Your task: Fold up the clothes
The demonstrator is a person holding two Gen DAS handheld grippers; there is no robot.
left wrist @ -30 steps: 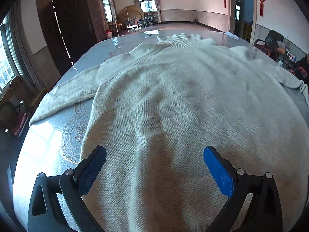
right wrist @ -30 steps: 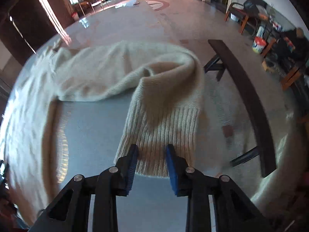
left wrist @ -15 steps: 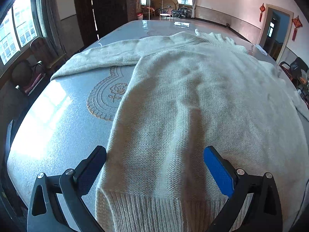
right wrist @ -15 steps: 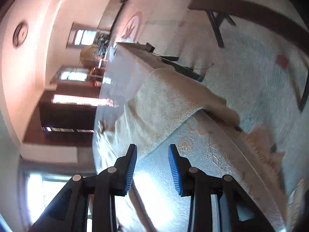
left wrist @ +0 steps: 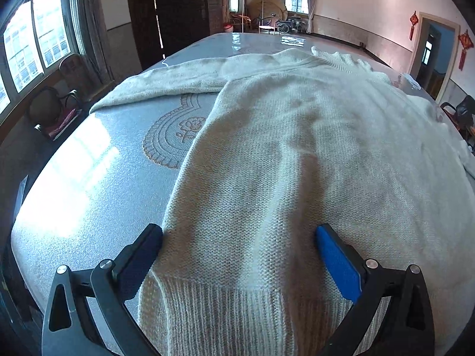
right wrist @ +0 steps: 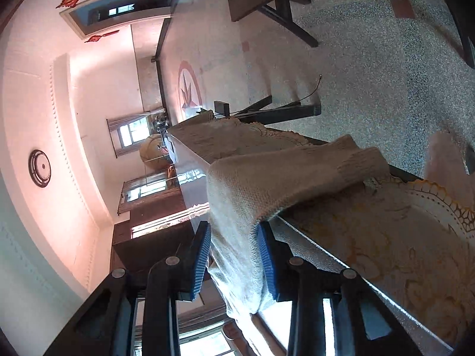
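Observation:
A cream knit sweater (left wrist: 297,154) lies spread flat on a grey patterned table (left wrist: 98,172), ribbed hem nearest me, one sleeve (left wrist: 166,81) stretched to the left. My left gripper (left wrist: 237,255) is wide open over the hem's left corner, its fingers either side of the cloth. In the right wrist view, rolled sideways, my right gripper (right wrist: 234,255) has its blue pads either side of the sweater's edge (right wrist: 237,231), with a gap showing beside the cloth. The other sleeve's ribbed cuff (right wrist: 362,163) hangs over the table edge.
A dark wooden bench (right wrist: 285,3) stands on the speckled floor beside the table. Chairs (left wrist: 59,109) sit under the windows at left. A dark cabinet (left wrist: 178,17) and a doorway (left wrist: 430,56) are at the far walls.
My left gripper drew back to the hem and shifted toward its left corner. My right gripper let go of the sleeve cuff, rolled sideways and moved to the sweater's edge at the table side.

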